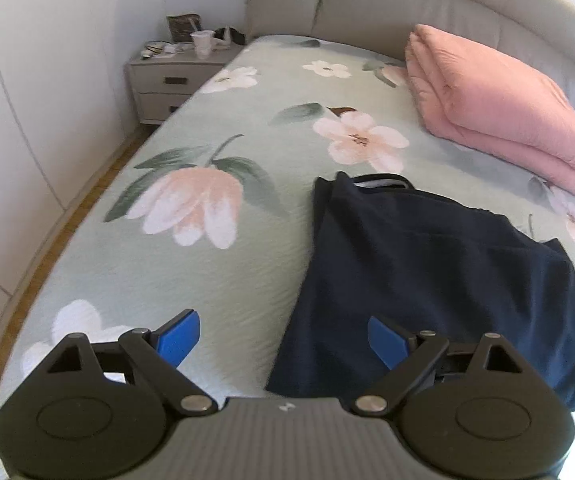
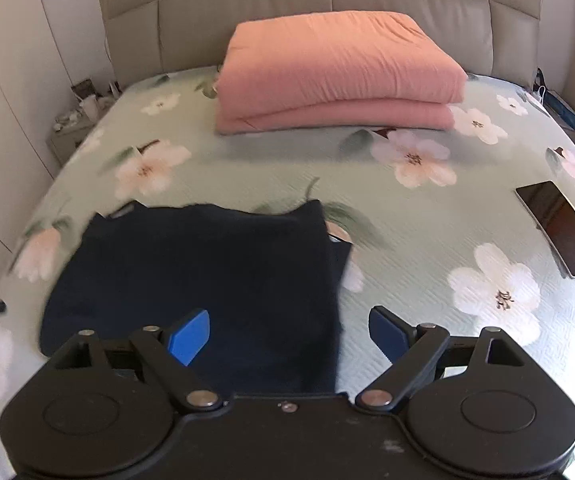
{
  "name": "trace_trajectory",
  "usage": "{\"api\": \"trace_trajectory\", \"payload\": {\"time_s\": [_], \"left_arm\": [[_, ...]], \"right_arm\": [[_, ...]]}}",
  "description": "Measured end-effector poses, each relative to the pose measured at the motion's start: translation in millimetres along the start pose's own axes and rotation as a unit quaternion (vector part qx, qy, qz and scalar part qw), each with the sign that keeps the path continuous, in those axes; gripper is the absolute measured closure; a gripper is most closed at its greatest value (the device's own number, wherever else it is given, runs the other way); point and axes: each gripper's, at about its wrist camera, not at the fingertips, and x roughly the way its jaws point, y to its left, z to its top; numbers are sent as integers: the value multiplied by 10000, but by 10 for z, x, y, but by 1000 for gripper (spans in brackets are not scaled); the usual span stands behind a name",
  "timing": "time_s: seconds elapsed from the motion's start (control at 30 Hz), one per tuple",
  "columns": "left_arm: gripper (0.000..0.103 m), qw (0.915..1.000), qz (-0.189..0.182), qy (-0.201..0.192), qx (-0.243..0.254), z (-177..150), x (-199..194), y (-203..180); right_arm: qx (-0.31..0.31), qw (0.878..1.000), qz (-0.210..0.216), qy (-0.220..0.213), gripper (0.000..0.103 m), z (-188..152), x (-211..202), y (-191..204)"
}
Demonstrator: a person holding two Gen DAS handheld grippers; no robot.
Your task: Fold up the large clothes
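On the near part of the bed point(image 2: 271, 168), a dark navy garment point(image 2: 207, 272) lies folded flat. Both grippers hover just above its near edge, empty: the left gripper point(image 1: 283, 340) with blue pads spread over its left border, the right gripper point(image 2: 289, 336) likewise released over its right border. Farther off sits a folded pink quilt point(image 2: 335, 72); a phone point(image 2: 557, 228) lies at right. No writing is legible.

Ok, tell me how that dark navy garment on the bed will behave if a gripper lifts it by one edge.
The navy garment is probably floppy: it lies flat in soft layers on the bedspread, so a lifted edge would likely drape and the fold open. It looks light for its size, being thin. It seems unlikely to slide much, since the bedspread appears textured.
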Motion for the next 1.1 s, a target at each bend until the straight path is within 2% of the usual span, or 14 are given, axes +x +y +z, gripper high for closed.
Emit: {"api": "trace_trajectory", "payload": {"time_s": [0.07,0.17,0.3,0.4,0.53,0.6,0.67,0.73,0.8,0.9,0.97,1.0,1.03,1.1], "left_arm": [[10,9999,61,6,117,-35,-127,-8],[9,9998,-30,-42,178,-26,-293,9],[9,9993,-340,-99,-84,20,-323,114],[9,9978,-649,-112,-114,20,-280,197],[9,9957,-913,-122,-18,52,-28,278],[9,9960,-883,-65,114,86,174,261],[9,9959,-857,37,277,152,467,208],[9,9950,-918,134,373,235,758,145],[10,9918,-1187,274,379,329,1074,88],[13,9855,-1591,574,144,404,1453,52],[13,9827,-1683,739,-221,385,1598,59],[13,9814,-1679,831,-415,354,1633,68],[14,9807,-1623,927,-576,311,1644,77],[14,9811,-1472,1020,-729,207,1586,84]], "right_arm": [[88,9999,69,-30,1,120,-22,77],[-169,9996,233,52,1,204,-124,323],[-606,9970,-411,269,1,466,-217,703],[-522,9978,-406,85,1,560,-170,917],[-442,9983,-351,156,1,452,276,1086],[-425,9984,-264,269,1,303,589,1097],[-392,9975,-370,465,1,168,933,1089],[-682,9940,-486,698,1,93,1377,1105],[-964,9901,-447,918,1,125,1768,1129],[-976,9867,-140,1289,0,224,2285,1076],[-989,9746,184,2000,0,147,2603,1032],[-1014,9693,140,2237,0,46,2740,997],[-922,9696,48,2265,0,-35,2821,941],[-477,9797,147,1942,0,-158,2793,797]]}}
